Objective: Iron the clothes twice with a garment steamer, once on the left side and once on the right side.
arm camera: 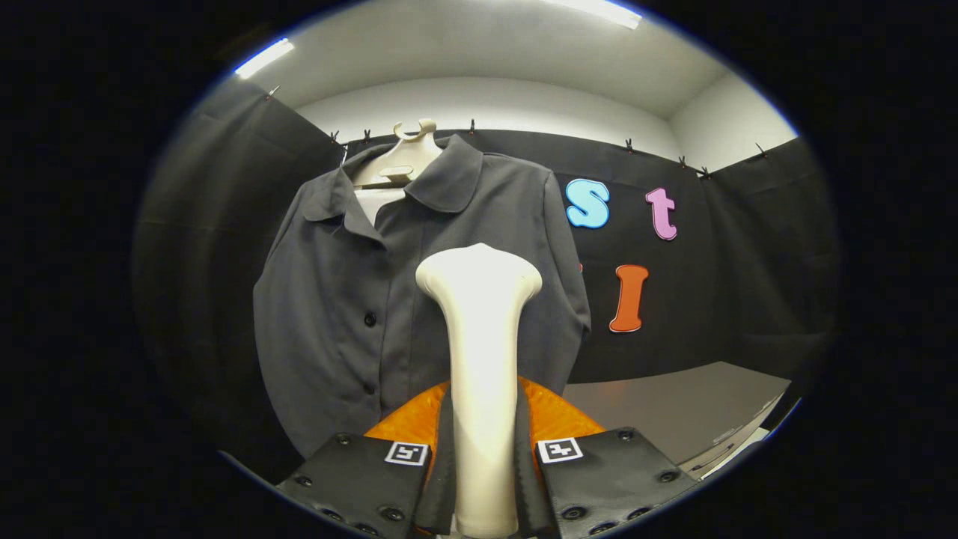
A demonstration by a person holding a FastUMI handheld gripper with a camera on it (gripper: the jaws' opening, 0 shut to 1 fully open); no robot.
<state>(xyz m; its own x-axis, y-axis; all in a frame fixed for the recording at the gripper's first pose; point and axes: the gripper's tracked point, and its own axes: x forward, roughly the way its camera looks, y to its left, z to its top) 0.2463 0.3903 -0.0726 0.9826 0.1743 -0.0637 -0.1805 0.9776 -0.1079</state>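
Shirt hangs buttoned on a hanger against the booth wall, spread flat for steaming, while the claw clamps the garment steamer upright (head raised toward the right front panel, apparently).

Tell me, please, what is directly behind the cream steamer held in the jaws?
The dark grey buttoned shirt on its pale hanger hangs behind the cream steamer. The steamer covers part of the shirt's right front.
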